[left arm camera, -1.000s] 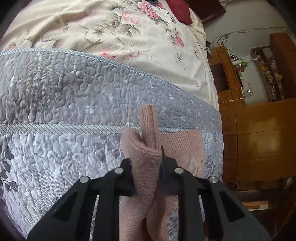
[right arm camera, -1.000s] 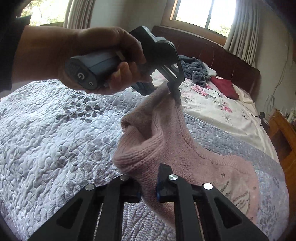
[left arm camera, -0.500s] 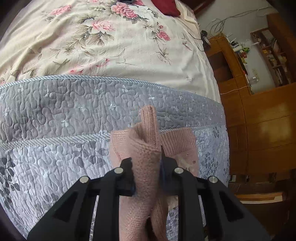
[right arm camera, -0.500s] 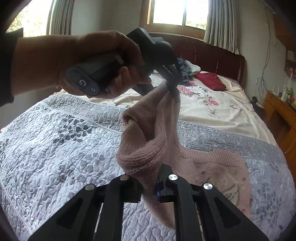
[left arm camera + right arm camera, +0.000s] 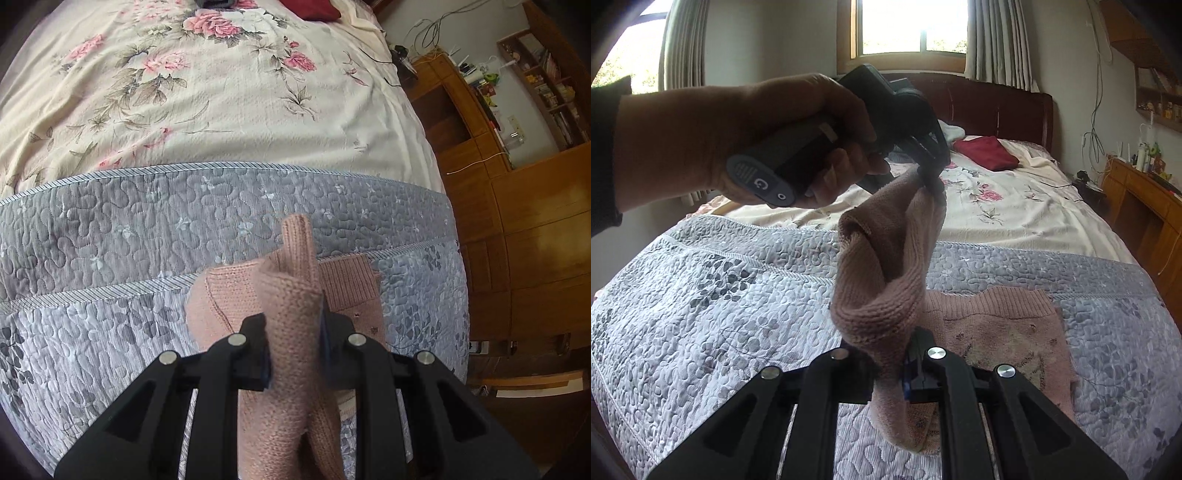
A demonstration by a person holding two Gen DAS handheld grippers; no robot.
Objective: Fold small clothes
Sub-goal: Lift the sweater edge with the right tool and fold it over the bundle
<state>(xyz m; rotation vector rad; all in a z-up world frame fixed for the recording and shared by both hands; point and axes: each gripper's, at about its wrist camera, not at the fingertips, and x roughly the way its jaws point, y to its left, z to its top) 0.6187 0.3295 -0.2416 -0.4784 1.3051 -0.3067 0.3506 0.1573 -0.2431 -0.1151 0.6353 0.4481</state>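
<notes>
Above quilt (image 5: 701, 295), pinched pink sweater (image 5: 882, 280)

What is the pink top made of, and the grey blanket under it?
The pink top looks like soft knitted yarn: rows of small loops show, with ribbing along its hem. The grey blanket looks like quilted cotton, matte, puffed between stitched pebble shapes, though the fibre is a guess.

Bedroom things around the grey quilted bedspread (image 5: 720, 295)

Beyond the bedspread, the cream floral sheet (image 5: 207, 110) covers the far part of the bed. A dark red cloth (image 5: 986, 153) lies on the sheet near the dark wooden headboard (image 5: 997, 107). Above the headboard is a window (image 5: 912, 29) with pale curtains (image 5: 997, 40). Beside the bed stands a wooden cabinet (image 5: 535, 240), with cluttered shelves (image 5: 546, 85) over it.
</notes>
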